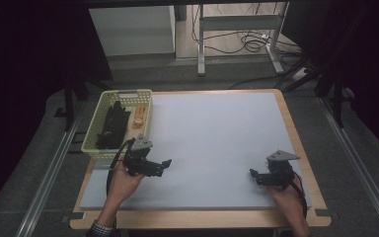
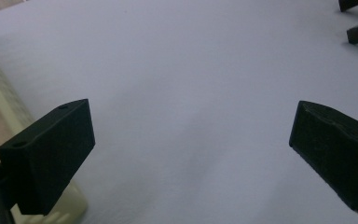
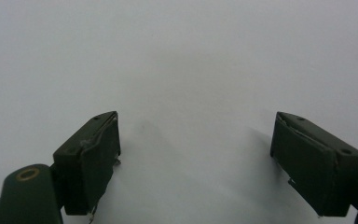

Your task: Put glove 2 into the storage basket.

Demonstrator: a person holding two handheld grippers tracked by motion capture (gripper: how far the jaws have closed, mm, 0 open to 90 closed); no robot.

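Here, the left gripper hovers over the table at about eight o'clock, its jaws spread wide with nothing between them. Just beyond it at ten o'clock sits the yellow basket, holding black parts and an orange piece. The right gripper is low at four o'clock, jaws likewise apart and empty.

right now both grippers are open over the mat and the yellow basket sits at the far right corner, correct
Not quite. The high view shows the yellow basket at the far left corner of the mat, not the right. The left gripper and the right gripper are both open.
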